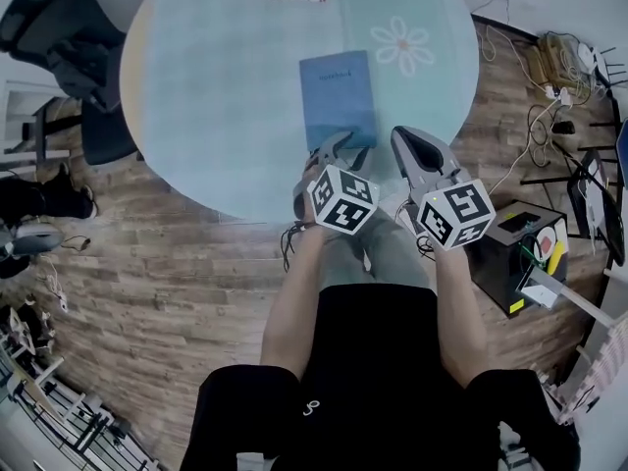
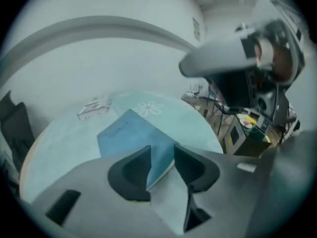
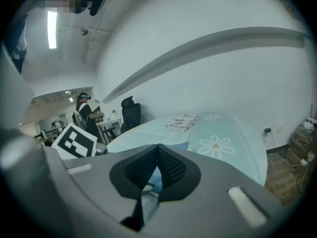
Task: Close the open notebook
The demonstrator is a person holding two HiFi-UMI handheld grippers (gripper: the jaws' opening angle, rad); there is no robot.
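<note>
**Blue notebook seen lying closed, cover up, near the front edge of the round desk**
It is judged light, thin and flexible, with a smooth cover likely to slide, so it is best taken at its near corner. That corner is framed by the left tongs, whose jaws are spread and not pressing. The right tongs are closed on nothing.

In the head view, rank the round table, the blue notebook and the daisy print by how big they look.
1. Round table, largest.
2. Blue notebook, next.
3. Daisy print, smallest.
All share the tabletop, so nearness hardly skews this.
</note>
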